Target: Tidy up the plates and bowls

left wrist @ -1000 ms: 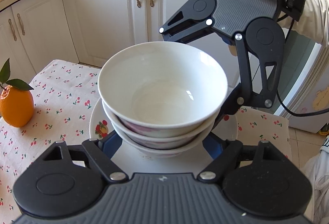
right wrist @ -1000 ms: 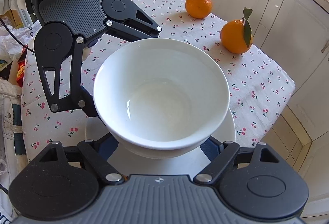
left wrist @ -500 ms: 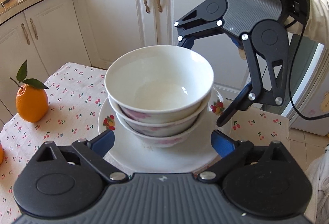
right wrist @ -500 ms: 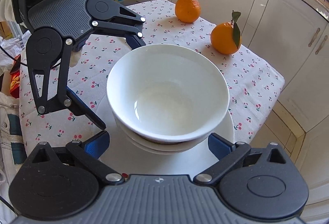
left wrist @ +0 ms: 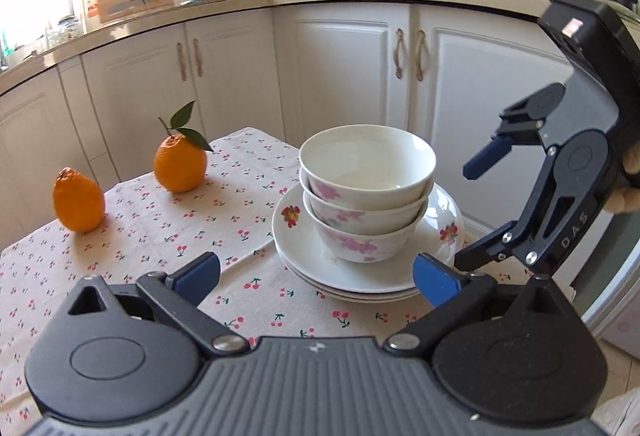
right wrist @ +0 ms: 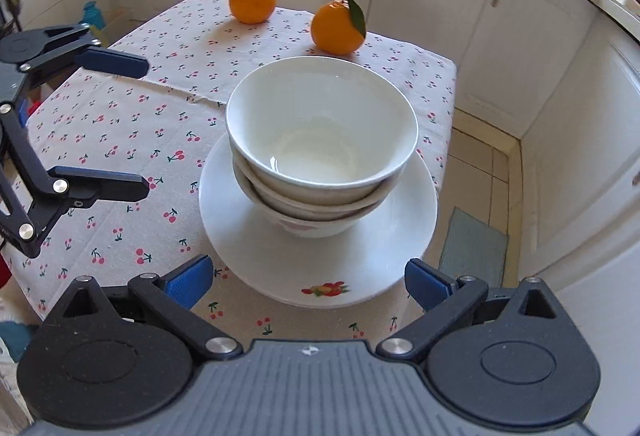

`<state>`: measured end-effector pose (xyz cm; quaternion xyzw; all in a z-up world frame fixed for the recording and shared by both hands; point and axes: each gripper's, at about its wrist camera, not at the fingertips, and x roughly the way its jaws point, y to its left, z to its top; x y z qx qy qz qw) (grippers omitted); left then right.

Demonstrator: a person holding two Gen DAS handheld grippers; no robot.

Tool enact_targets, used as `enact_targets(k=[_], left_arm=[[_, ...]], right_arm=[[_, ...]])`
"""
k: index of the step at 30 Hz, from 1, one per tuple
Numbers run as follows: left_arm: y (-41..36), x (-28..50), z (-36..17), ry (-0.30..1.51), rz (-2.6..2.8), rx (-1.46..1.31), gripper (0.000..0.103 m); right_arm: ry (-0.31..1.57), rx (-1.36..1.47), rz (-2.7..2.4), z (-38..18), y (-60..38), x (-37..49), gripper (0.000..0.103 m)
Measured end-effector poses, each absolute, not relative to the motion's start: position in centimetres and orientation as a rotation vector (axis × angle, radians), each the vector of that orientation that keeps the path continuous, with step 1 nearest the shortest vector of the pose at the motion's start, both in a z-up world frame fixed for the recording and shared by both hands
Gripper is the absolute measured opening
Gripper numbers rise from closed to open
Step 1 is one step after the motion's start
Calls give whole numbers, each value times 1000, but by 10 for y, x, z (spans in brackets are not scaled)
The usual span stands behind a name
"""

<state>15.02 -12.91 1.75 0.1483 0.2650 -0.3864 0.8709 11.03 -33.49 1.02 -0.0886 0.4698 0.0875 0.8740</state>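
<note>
Both tools have drawn back from the bowl stack (left wrist: 366, 191); left tool (left wrist: 316, 274) and right tool (right wrist: 310, 282) jaws have just been opening, nothing between them.

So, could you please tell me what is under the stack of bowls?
The three bowls sit on stacked white plates on the tablecloth; the plates' centres are covered.

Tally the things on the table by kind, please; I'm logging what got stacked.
Bowls: 3, nested on the plates
Plates: 3, as far as the stacked rims show
Oranges: 2, on the cherry-print cloth
Total: 8
</note>
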Motion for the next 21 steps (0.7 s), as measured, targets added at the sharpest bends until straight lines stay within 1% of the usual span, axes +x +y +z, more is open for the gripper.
enact_targets(k=[5,9,12,21], left_arm=[[-110,134,25,547,-648,192,102],[-100,124,29,579,-524,134,102],[-96,115,32,611,-445,138,102],[-91,101,44,615,-342,168,102]], right_arm=[[960,-115,69,7,-319,91,103],[926,-61,-25,11,-305,76,103],[891,-10,-76,18,-298,66,103],[783,48,-159,43,-289,47,103]])
